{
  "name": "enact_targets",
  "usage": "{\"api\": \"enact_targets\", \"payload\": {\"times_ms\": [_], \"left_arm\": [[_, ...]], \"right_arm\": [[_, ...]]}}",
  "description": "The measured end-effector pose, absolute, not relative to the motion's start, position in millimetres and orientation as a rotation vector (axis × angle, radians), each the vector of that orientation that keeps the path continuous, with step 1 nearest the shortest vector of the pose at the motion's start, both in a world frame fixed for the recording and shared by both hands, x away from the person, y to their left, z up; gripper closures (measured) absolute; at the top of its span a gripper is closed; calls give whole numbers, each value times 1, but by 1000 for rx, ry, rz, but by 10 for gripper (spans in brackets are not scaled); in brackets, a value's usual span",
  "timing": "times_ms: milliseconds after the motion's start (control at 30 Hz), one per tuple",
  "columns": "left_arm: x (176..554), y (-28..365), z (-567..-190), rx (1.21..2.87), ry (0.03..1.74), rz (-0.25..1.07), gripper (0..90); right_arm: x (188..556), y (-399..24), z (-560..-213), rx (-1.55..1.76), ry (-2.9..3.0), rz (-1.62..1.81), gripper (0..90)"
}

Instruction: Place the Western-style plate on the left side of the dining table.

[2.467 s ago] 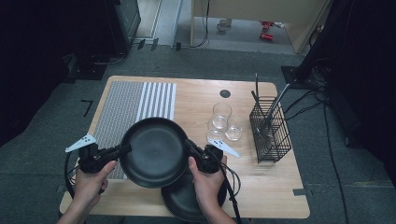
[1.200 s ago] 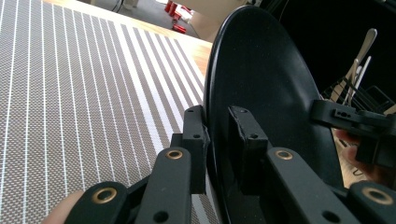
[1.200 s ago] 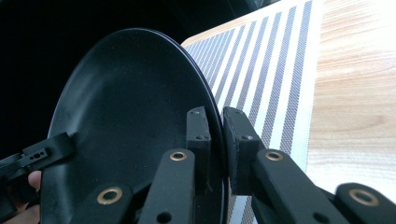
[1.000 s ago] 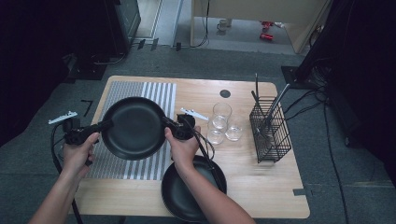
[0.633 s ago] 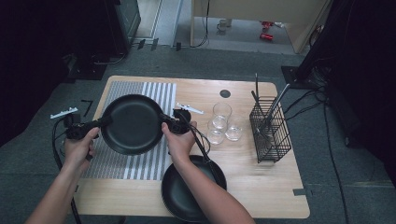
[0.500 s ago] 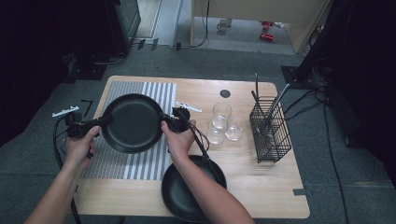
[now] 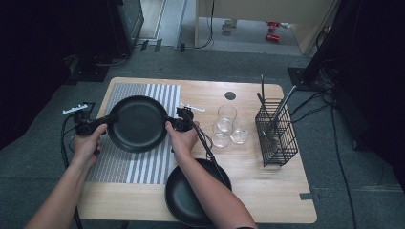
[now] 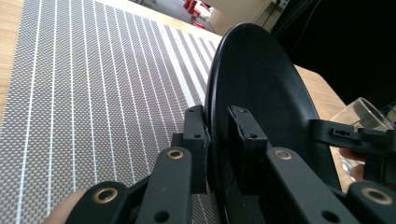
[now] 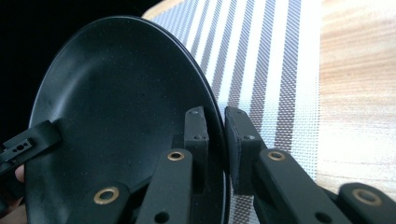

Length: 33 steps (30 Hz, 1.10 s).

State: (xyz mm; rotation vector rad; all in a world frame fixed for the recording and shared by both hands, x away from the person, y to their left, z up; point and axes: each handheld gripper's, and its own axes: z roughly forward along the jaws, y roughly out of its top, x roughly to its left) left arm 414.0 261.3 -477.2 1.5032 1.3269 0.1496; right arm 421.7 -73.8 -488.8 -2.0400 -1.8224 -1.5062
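Gripping opposite edges, the left gripper (image 7: 106,121) and right gripper (image 7: 168,123) hold the round black plate (image 7: 137,123) between them, above the grey striped woven placemat (image 7: 143,164). Each gripper view shows what the high view cannot: both pads (image 8: 196,140) pinch the thin rim, jaws nearly closed on it. The high view alone shows a second round black plate (image 7: 184,200) near the right forearm, clear drinking glasses (image 7: 227,126) and a black wire basket (image 7: 277,133) beyond the right gripper. Both forearms extend forward, hands level, grippers pointing inward toward each other.
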Motion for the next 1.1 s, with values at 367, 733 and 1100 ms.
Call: {"api": "enact_targets", "payload": {"times_ms": [367, 733, 1100], "left_arm": [[433, 259, -492, 1469, 1355, 117, 797], [448, 267, -507, 1454, 1404, 107, 778], [456, 264, -515, 1473, 1447, 137, 748]], "right_arm": [[437, -76, -500, -2068, -1798, -1445, 810], [453, -67, -506, -2078, -1806, -1400, 822], [460, -64, -509, -2100, -1802, -1378, 833]]}}
